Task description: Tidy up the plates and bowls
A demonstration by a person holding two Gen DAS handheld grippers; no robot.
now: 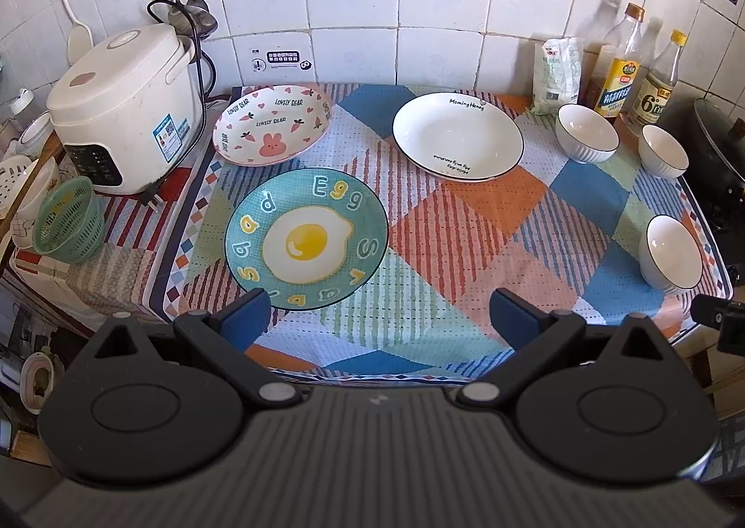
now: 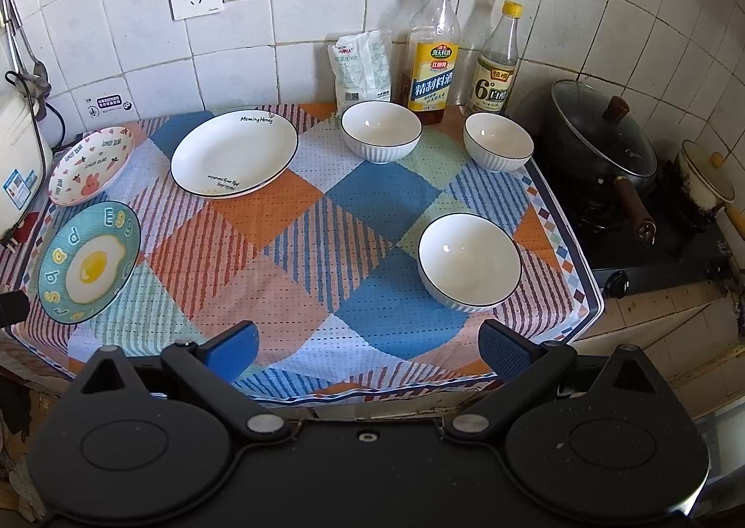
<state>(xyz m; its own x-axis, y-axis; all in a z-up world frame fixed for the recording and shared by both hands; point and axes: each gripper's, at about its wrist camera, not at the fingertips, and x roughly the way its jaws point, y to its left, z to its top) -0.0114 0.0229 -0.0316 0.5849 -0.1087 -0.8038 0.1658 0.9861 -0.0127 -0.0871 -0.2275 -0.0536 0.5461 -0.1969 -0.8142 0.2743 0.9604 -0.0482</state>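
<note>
Three plates lie on the patterned cloth: a teal egg plate [image 1: 306, 245] [image 2: 88, 261] at front left, a pink rabbit plate [image 1: 272, 124] [image 2: 91, 165] behind it, and a white plate [image 1: 457, 135] [image 2: 234, 153] at the back middle. Three white bowls stand on the right: two at the back [image 2: 381, 130] [image 2: 498, 141] [image 1: 586, 133] [image 1: 663, 151] and one nearer [image 2: 469, 260] [image 1: 669, 252]. My left gripper [image 1: 379, 318] is open and empty, above the cloth's front edge just right of the egg plate. My right gripper [image 2: 368, 348] is open and empty, in front of the near bowl.
A rice cooker [image 1: 128, 106] and a green basket [image 1: 70, 220] stand at the left. A bag [image 2: 361, 67] and two bottles [image 2: 430, 53] [image 2: 496, 62] line the back wall. A lidded wok [image 2: 600, 141] sits on the stove at the right.
</note>
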